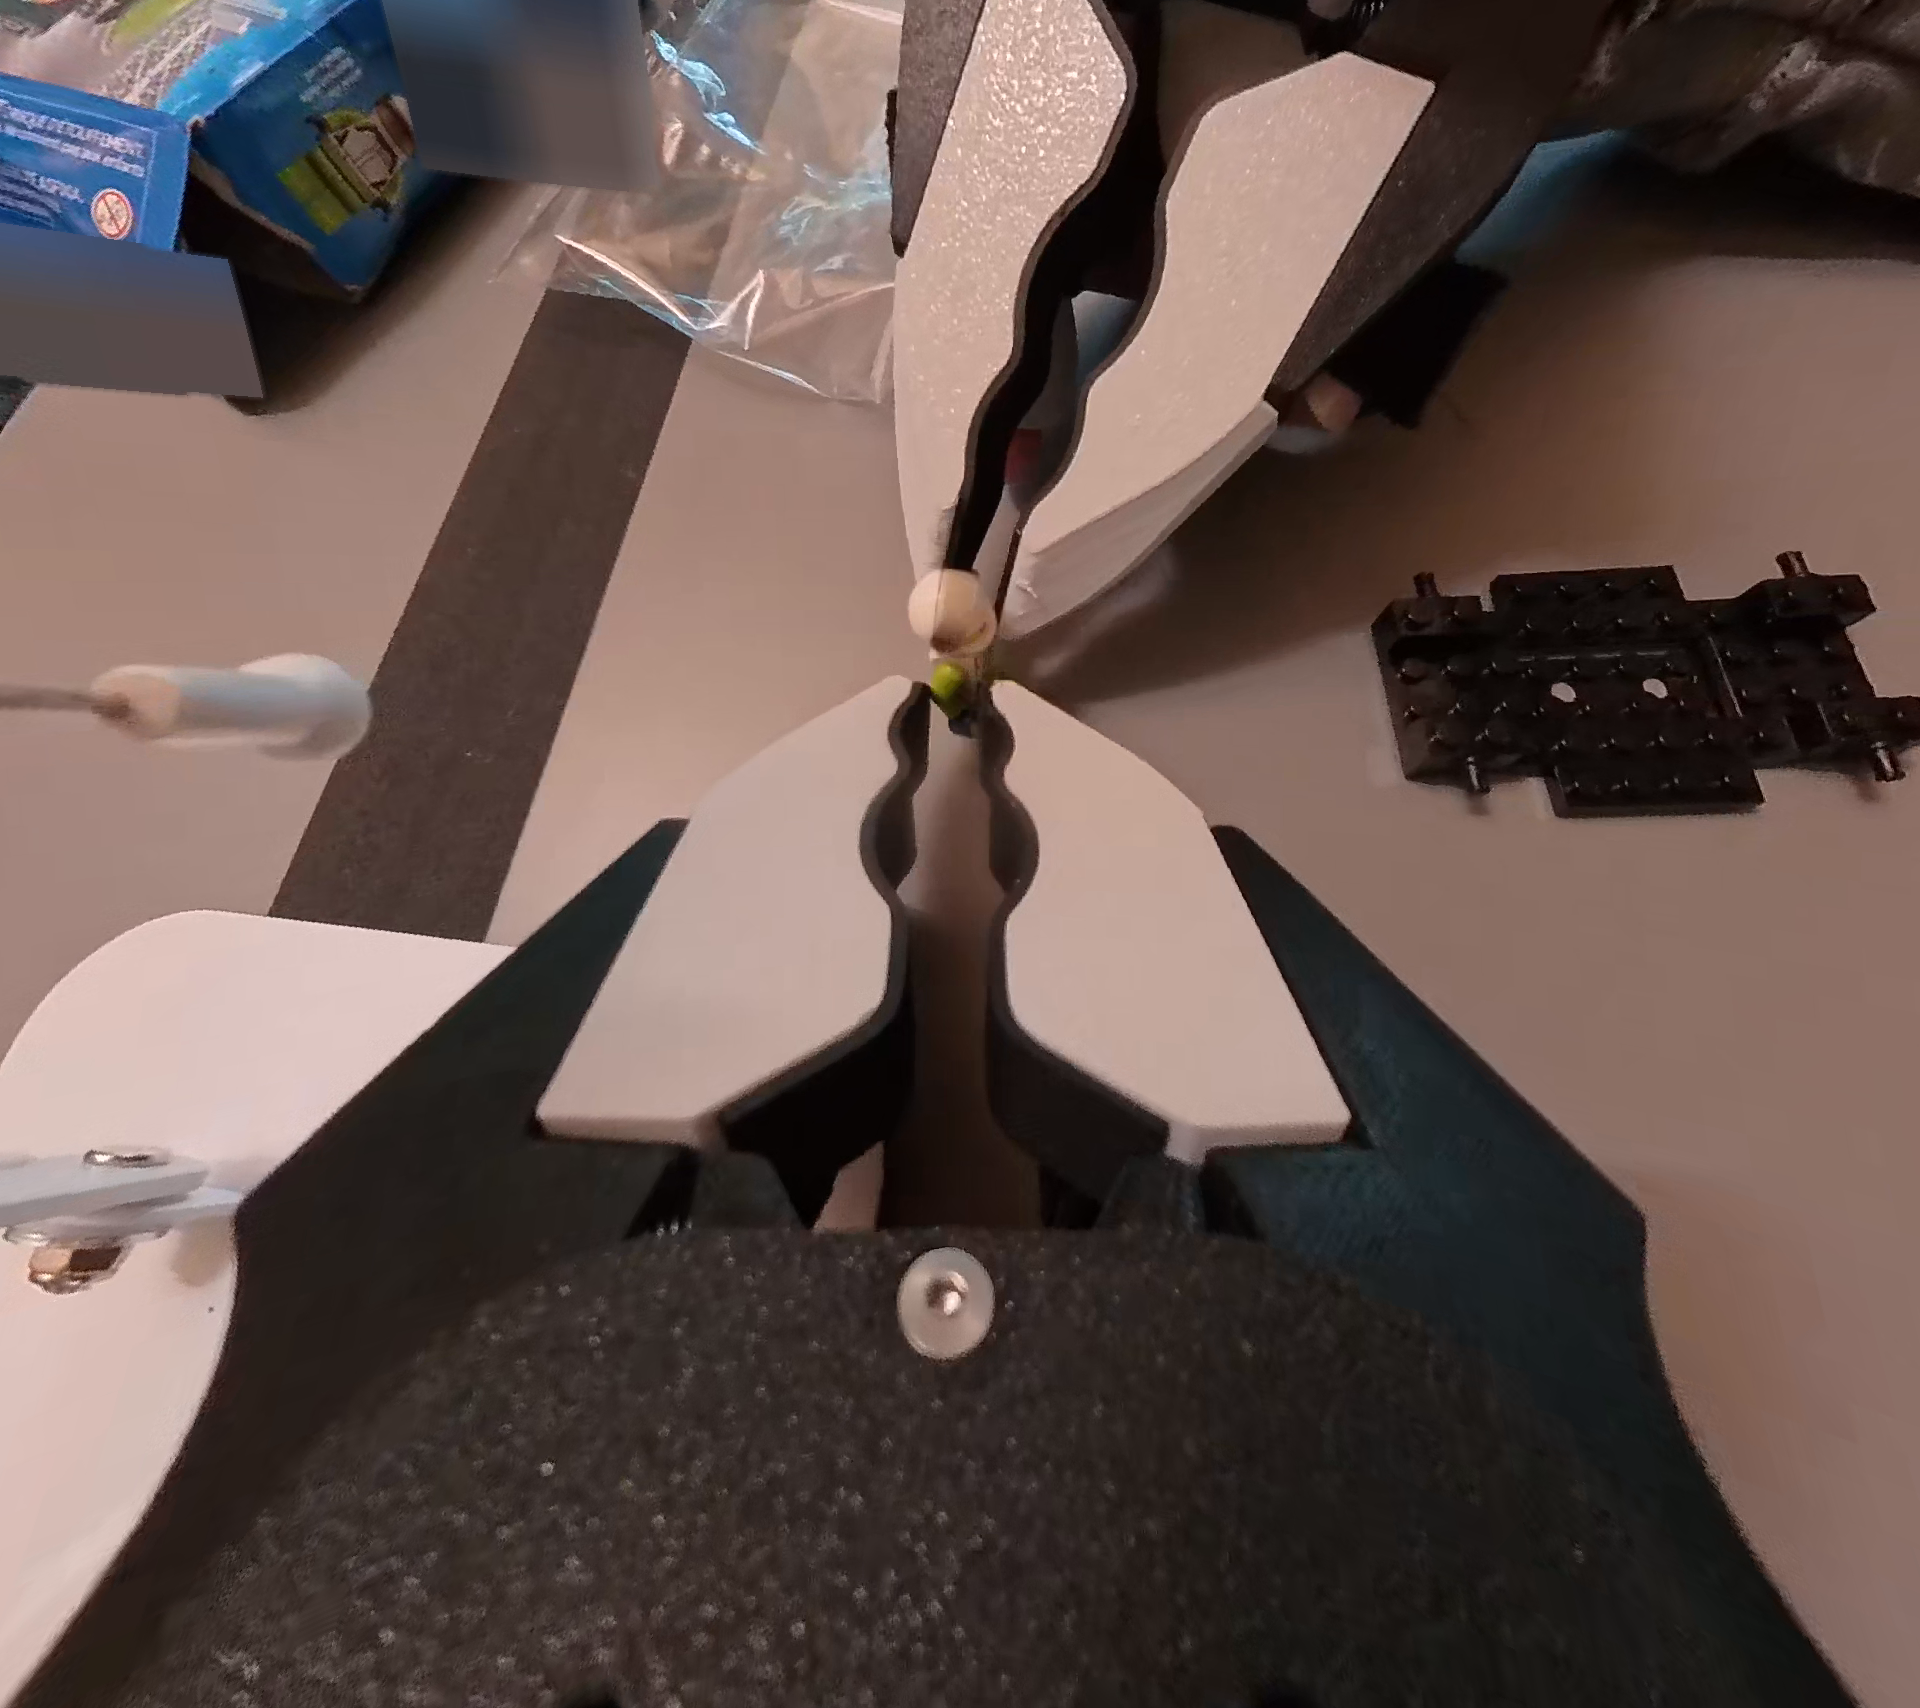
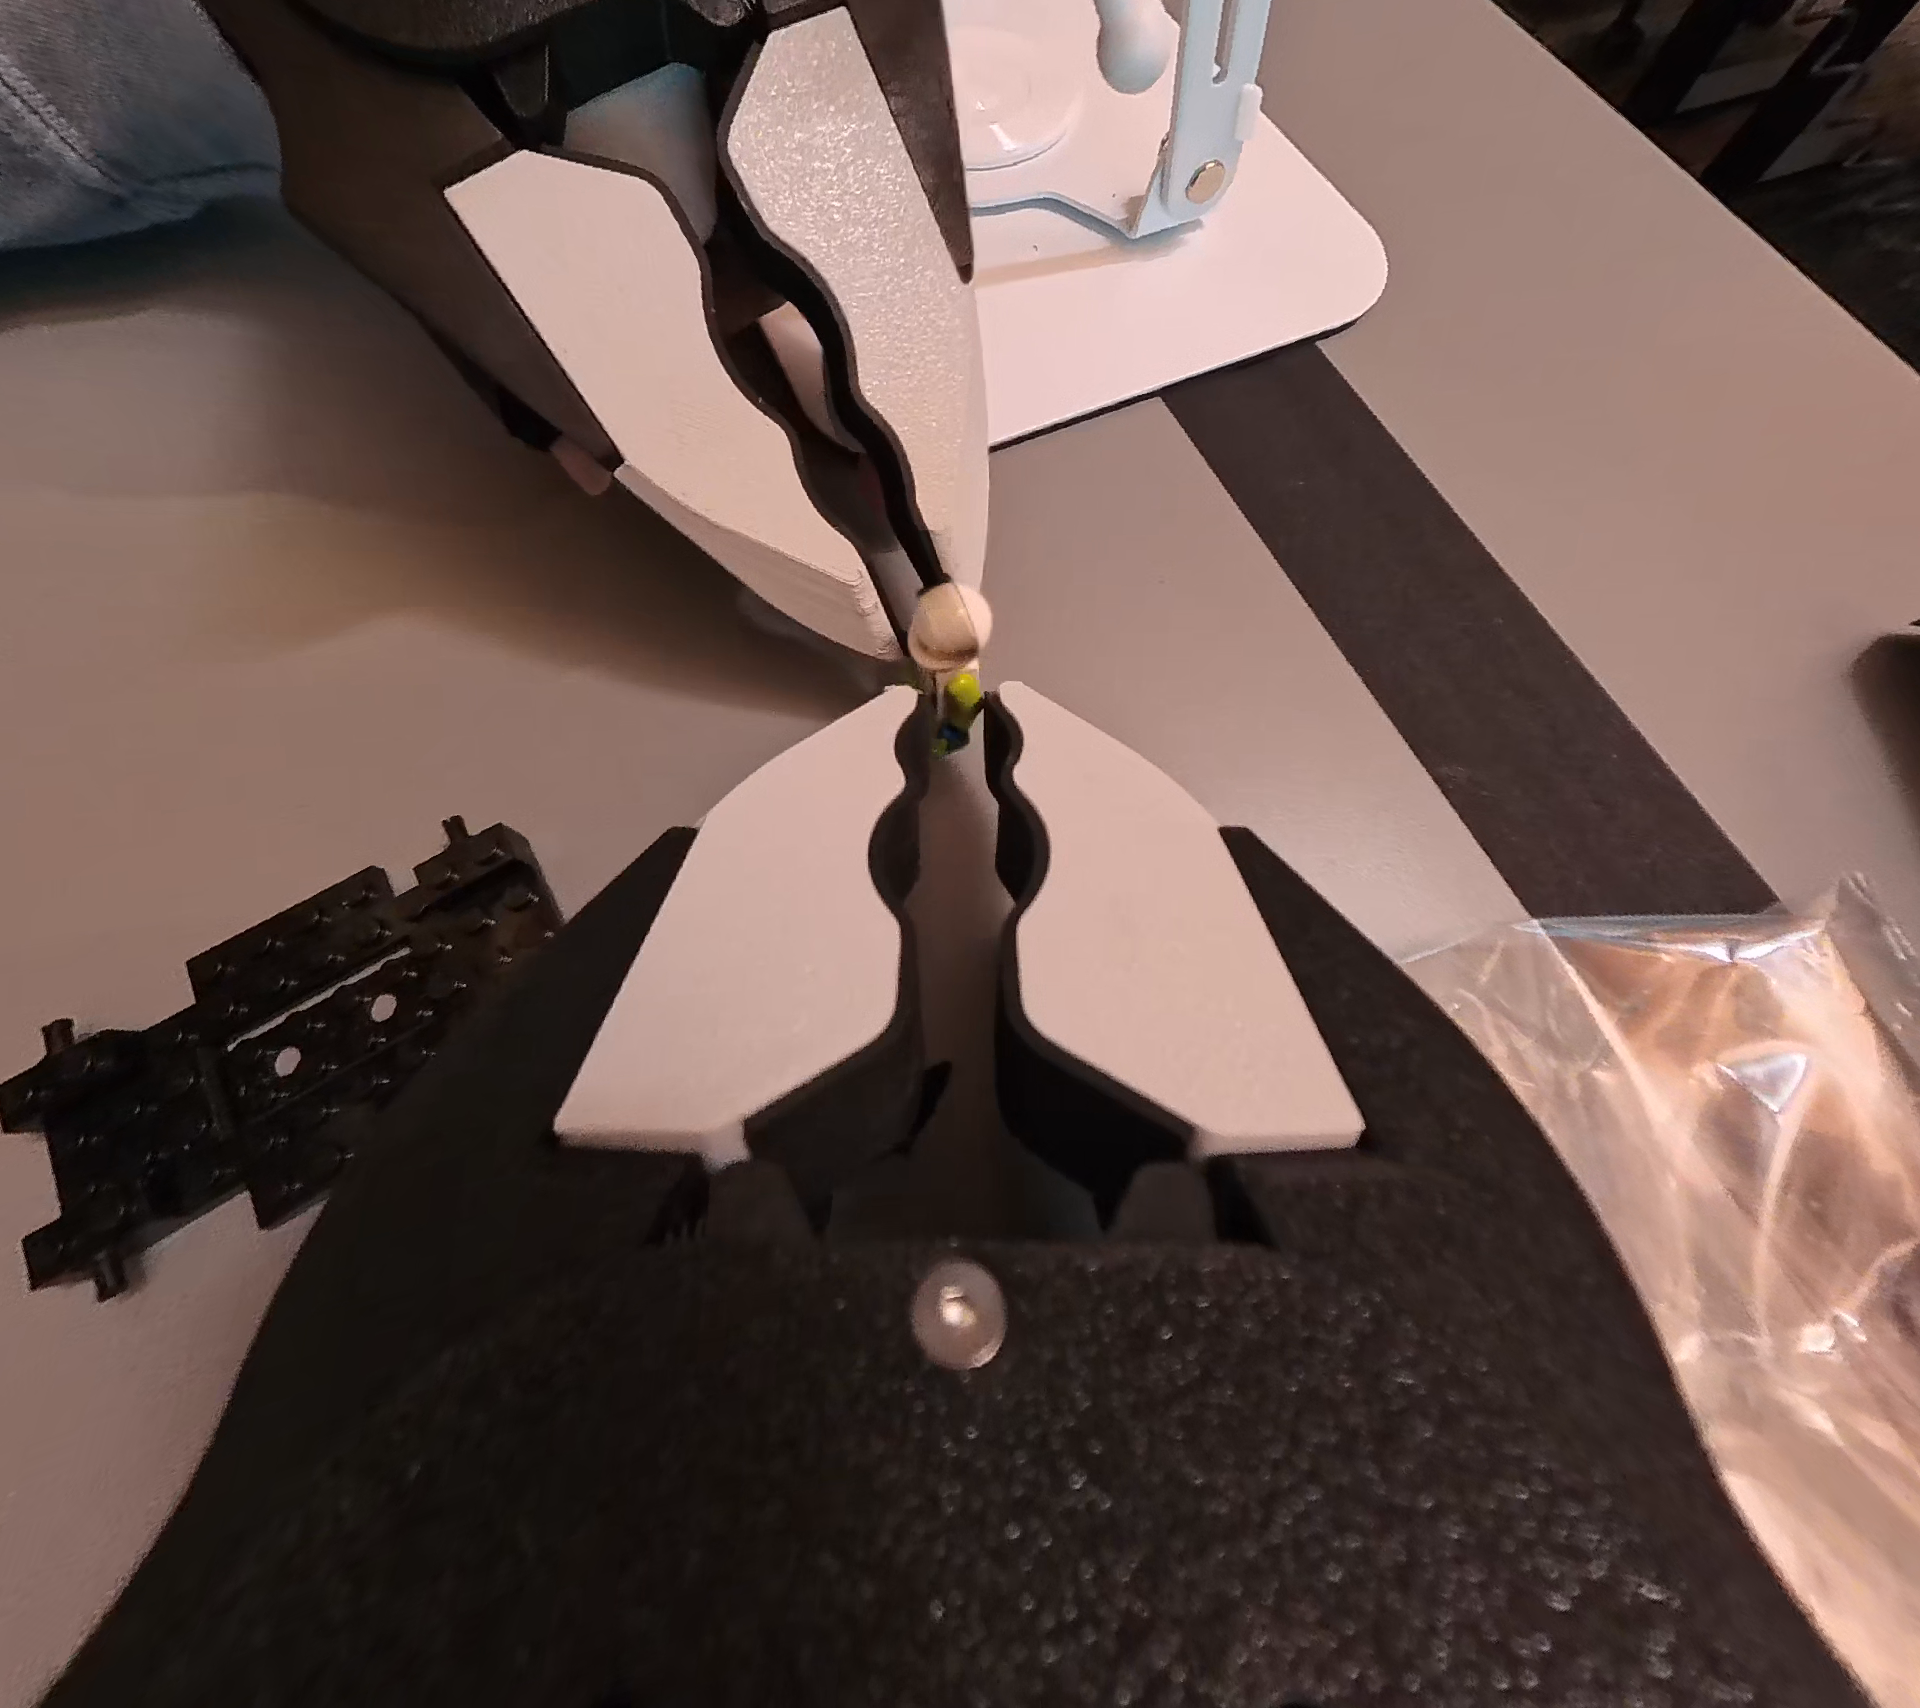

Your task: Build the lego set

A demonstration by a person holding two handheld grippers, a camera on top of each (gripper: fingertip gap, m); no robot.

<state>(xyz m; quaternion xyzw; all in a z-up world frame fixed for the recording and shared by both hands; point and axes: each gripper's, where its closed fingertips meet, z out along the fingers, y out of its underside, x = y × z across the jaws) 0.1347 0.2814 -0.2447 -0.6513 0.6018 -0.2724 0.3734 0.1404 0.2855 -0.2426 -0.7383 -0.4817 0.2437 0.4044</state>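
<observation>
A small lego minifigure (image 1: pixel 954 666) with a pale rounded head or cap, a lime-green torso and a touch of blue lower down is suspended above the grey surface (image 1: pixel 1351 983), pinched between two claws that meet tip to tip. The left claw (image 1: pixel 954 708) is clamped on the figure's lower part, its white fingers (image 1: pixel 790 910) nearly together at the tips. The right claw (image 2: pixel 956 708) grips the same figure from the opposite side, likewise closed on it; in each wrist view the other claw comes in from the top of the picture. A black studded chassis plate (image 1: pixel 1631 687) with small axle pins lies flat on the surface, well apart from the claws, with bare surface between. A dark strip (image 1: pixel 499 619) runs along the surface. A crumpled clear plastic bag (image 1: pixel 748 224) and an opened blue lego box (image 1: pixel 208 58) sit beyond it, and a white lamp base (image 2: pixel 1195 287) stands near the surface's far edge.
</observation>
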